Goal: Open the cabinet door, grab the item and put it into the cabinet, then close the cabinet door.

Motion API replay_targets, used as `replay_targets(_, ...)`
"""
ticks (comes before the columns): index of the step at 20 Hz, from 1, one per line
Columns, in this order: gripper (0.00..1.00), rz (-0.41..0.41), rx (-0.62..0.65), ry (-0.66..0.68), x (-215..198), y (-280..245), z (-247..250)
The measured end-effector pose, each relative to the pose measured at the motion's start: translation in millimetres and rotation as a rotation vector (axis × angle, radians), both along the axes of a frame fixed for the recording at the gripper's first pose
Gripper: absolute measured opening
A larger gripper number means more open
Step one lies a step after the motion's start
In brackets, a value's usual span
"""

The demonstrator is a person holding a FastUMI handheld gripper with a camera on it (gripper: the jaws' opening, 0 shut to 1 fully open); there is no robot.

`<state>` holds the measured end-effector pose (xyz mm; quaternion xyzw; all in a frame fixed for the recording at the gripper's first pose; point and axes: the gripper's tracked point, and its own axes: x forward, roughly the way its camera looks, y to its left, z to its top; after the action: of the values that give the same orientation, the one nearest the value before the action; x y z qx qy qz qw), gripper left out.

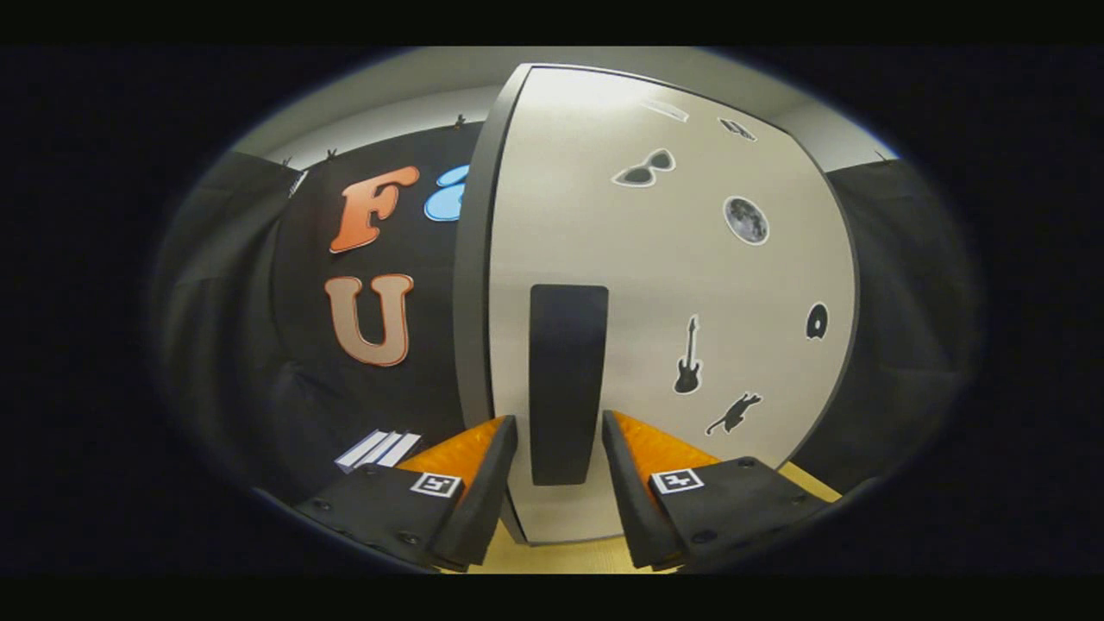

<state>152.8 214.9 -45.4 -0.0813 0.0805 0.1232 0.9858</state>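
Note:
A white cabinet door with a dark frame stands right in front of me, with several small stickers on it. Its tall black handle runs down the door's left part. My gripper is open, one finger on each side of the handle's lower half, with a gap on both sides. The door looks shut against the cabinet's dark side edge.
The cabinet stands on a yellowish wooden tabletop. Black booth cloth hangs to the left and right of the cabinet. A small flat thing with white stripes lies low on the left, beside the left finger.

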Motion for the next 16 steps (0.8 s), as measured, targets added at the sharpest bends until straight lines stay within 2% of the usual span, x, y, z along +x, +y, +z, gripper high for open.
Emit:
replay_targets(1, 0.66, -0.004, -0.008, 0.002, -1.1, -0.6, 2.7)
replay_targets(7, 0.37, -0.004, 0.031, 0.014, -3.2, -1.6, -0.2)
replay_targets(12, 0.25, -0.002, 0.032, 0.041, -16.0, -8.6, -0.3)
replay_targets(16, 0.25, -0.015, 0.066, 0.026, -59.2, -40.2, 8.0)
